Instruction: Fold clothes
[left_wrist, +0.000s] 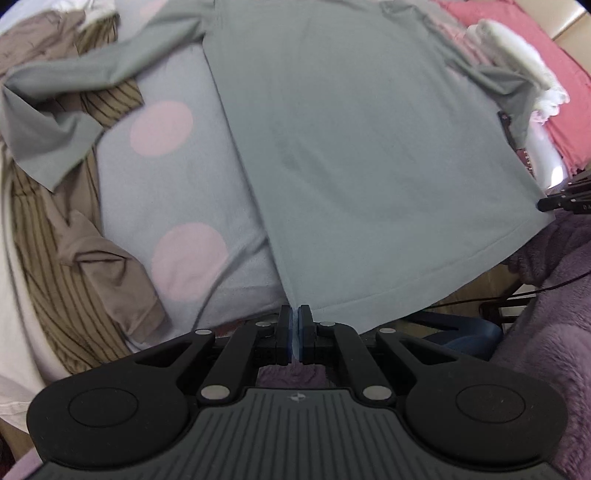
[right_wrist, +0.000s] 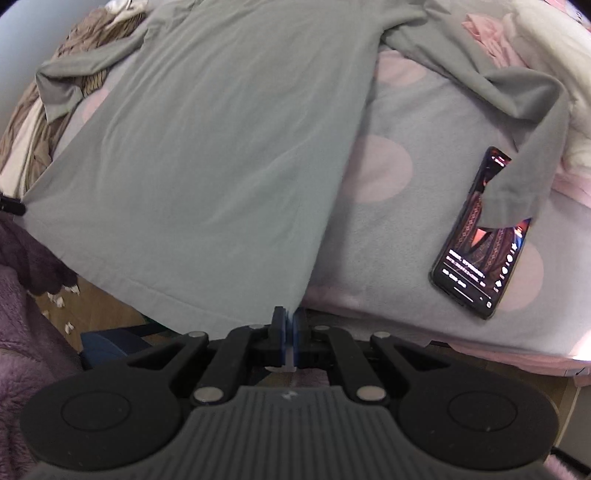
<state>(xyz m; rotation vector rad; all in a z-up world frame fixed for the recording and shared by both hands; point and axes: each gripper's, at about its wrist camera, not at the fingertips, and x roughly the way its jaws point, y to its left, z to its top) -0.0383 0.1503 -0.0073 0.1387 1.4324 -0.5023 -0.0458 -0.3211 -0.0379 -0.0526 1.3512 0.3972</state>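
Left gripper (left_wrist: 295, 325) and right gripper (right_wrist: 289, 325) each clamp a hem corner of the grey shirt (left_wrist: 351, 147) past the bed's (left_wrist: 177, 206) near edge; only the right view shows a phone (right_wrist: 480, 254) under one sleeve.

Lit phone (right_wrist: 484, 236) on polka-dot blanket (right_wrist: 388, 229); striped fabric (left_wrist: 48, 266) heaped beside
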